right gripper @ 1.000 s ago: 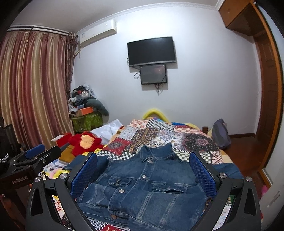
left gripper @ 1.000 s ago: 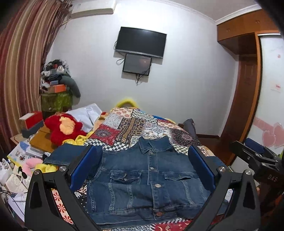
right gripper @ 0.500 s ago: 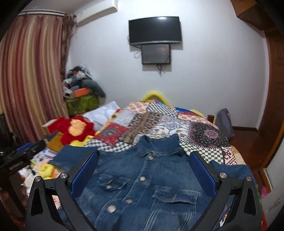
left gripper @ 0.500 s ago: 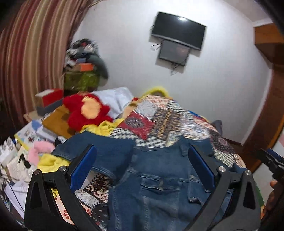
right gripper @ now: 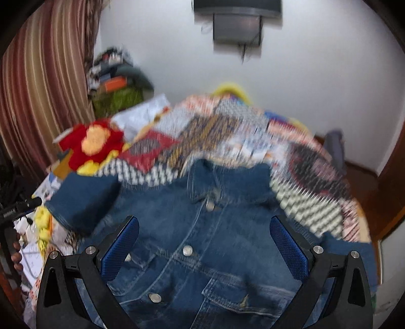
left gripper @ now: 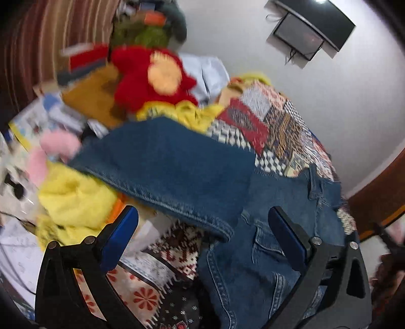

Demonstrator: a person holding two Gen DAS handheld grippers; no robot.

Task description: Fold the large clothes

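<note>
A blue denim jacket lies front up on a patchwork bedspread, collar toward the far wall. In the left wrist view its left sleeve stretches out over the bed's left edge, and the jacket body lies to the right. My left gripper is open and empty, low over the sleeve's cuff edge. My right gripper is open and empty, just above the jacket's chest and buttons. Both views are blurred by motion.
A red and orange plush toy and yellow cloth lie left of the bed, among books and clutter. A striped curtain hangs at the left. A TV is on the far wall. A wooden door stands at the right.
Both grippers have dropped toward the jacket. The left one has swung left and tilted, now over the left sleeve. The right one has moved close over the chest. Both stay open.
</note>
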